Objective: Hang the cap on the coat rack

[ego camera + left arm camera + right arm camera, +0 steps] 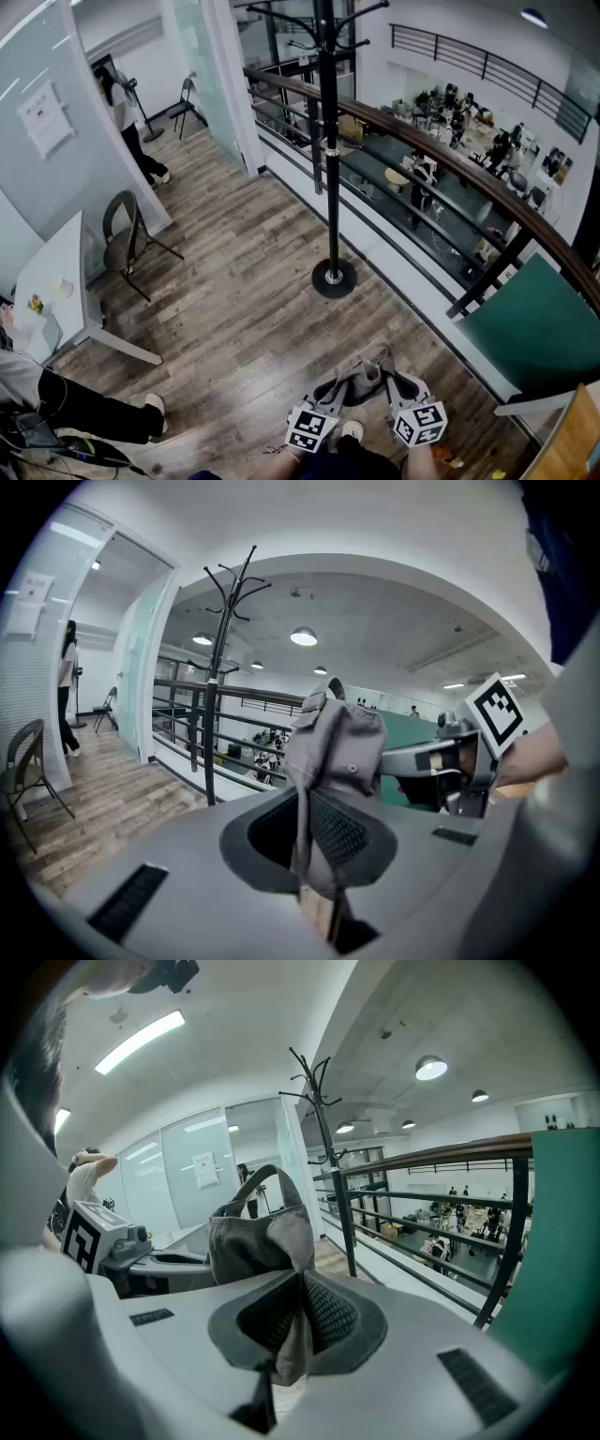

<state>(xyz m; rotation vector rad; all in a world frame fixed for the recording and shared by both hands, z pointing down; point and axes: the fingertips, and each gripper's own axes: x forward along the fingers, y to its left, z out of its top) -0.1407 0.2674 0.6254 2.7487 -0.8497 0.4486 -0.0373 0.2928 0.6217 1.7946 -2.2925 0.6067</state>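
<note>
- The left gripper (314, 850) had its jaws pinched almost together on a fold of the grey cap (337, 747), and the cloth ran down between the pads.
- The cap was stretched between the two grippers, low in front of the person and above the wooden floor (234, 309). It was gripped at each side and lay on nothing.
- The right gripper (295, 1326) also had its jaws narrow, clamped on the cap's other edge, and the strap loop stood up above them.
- The coat rack (328, 141) stood ahead beside the railing (450, 1153), well apart from the cap. Its hooks looked bare in every view.
- As I judged it, the pickup was done and the rest was still open. The cap had yet to be carried to the rack, raised to a hook, set over it and let go by both jaws.
- No container tied to the task was in view. The white tabletop (56, 272) at the far left bore a few small items near its left edge, too small to name.
</note>
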